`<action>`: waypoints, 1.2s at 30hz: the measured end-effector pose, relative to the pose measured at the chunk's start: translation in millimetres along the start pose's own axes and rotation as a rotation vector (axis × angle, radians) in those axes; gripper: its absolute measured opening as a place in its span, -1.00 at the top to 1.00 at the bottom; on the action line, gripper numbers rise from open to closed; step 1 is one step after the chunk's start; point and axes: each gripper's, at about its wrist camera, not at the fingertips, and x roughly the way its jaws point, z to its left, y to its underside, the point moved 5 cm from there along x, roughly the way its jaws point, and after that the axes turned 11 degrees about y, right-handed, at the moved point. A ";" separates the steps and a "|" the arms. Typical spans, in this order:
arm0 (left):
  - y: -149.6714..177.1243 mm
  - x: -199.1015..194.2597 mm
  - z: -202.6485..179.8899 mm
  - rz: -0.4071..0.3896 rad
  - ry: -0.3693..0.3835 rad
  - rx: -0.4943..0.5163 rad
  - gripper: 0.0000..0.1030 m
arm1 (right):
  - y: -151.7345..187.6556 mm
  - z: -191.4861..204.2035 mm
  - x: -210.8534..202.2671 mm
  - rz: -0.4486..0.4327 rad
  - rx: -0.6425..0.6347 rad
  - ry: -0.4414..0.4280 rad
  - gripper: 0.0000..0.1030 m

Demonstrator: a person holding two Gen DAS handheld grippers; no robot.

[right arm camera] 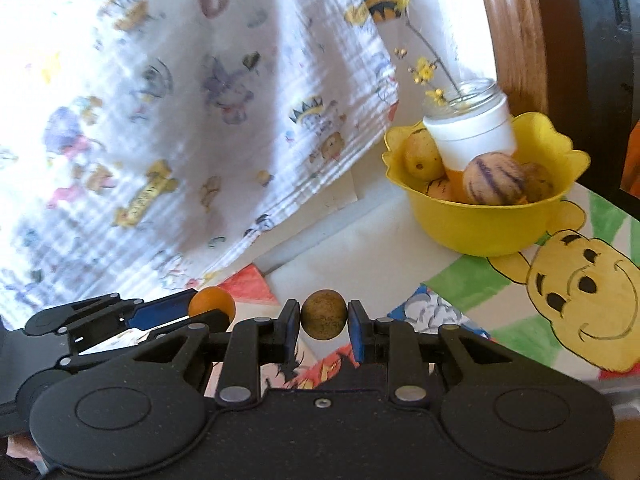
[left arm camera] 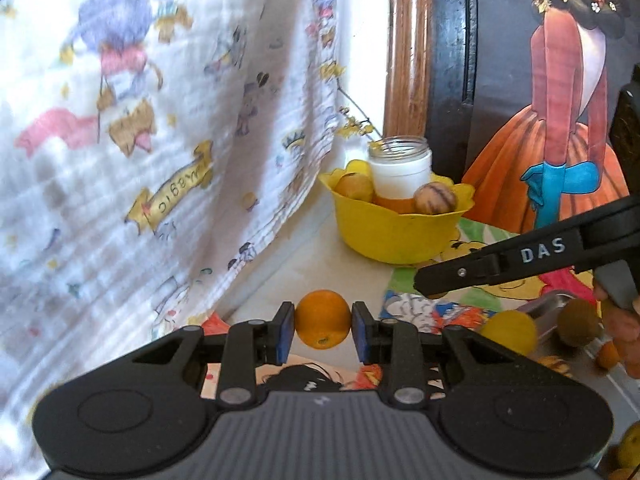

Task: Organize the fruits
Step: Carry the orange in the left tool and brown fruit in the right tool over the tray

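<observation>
The left gripper (left arm camera: 323, 330) has its blue-padded fingers (left arm camera: 285, 334) clamped on an orange (left arm camera: 322, 319), held above the picture-covered surface (right arm camera: 472, 292). The right gripper (right arm camera: 323, 330) pinches a small brown round fruit (right arm camera: 323, 319) the same way — both lifted clear. Ahead, by the cartoon-print cloth (left arm camera: 160, 140), stands a yellow bowl (right arm camera: 480, 224) — in it several fruits, among them a striped one (right arm camera: 494, 178), and a white jar (right arm camera: 472, 136) with a flowering sprig.

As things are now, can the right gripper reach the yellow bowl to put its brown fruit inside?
Probably yes. Nothing stands between the right gripper and the yellow bowl. Inside, though, the jar and other fruits leave little free room.
</observation>
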 end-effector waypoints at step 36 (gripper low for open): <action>8.8 -74.9 -119.4 -0.071 0.081 -0.013 0.35 | 86.9 -58.9 -158.1 -0.204 0.002 -0.004 0.46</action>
